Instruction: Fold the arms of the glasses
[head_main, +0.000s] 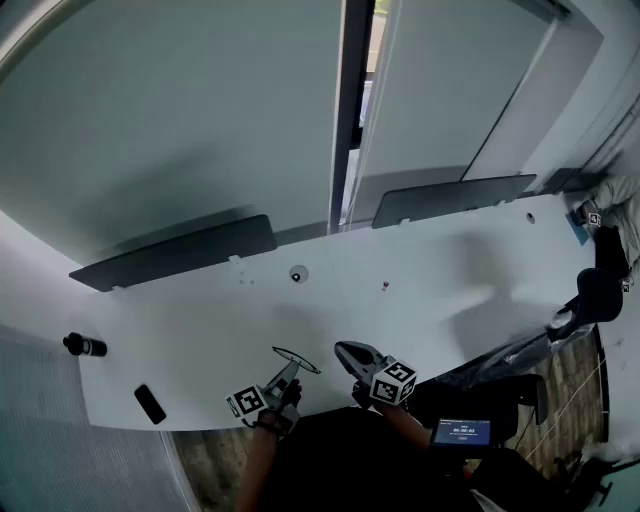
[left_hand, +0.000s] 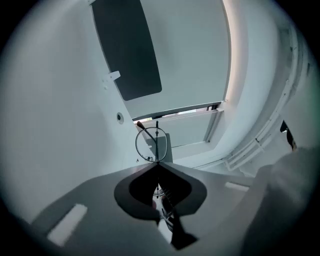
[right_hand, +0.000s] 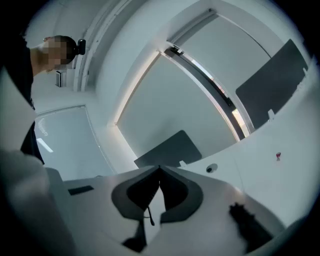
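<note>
At the near edge of the white table (head_main: 450, 270), the left gripper (head_main: 288, 375) is standing clenched on the thin black wire glasses with round lenses (head_main: 297, 360). In the left gripper view its tips (left_hand: 157, 164) are meeting on the frame, and one round lens (left_hand: 151, 144) is standing upright just beyond them. The glasses are hanging a little above the near edge, not lying on it. I think this is to keep the frame steady while the other tool is working on the hinge.

Just beside it, the right gripper (head_main: 343, 350) is also pressed together (right_hand: 160, 169). A thin dark rod with a thicker end (right_hand: 149, 212) is passing between its jaws. I judge this is one arm of the glasses, gripped so that it can be swung inward.

Farther away, a flat black rectangle (head_main: 150, 403) is lying near the near left corner and a black cylinder (head_main: 85, 346) at the left edge, both well apart from the work. A small round socket (head_main: 296, 274) and a tiny red thing (head_main: 385, 286) are sitting toward the far edge, where two dark grey panels (head_main: 180, 253) are standing.
</note>
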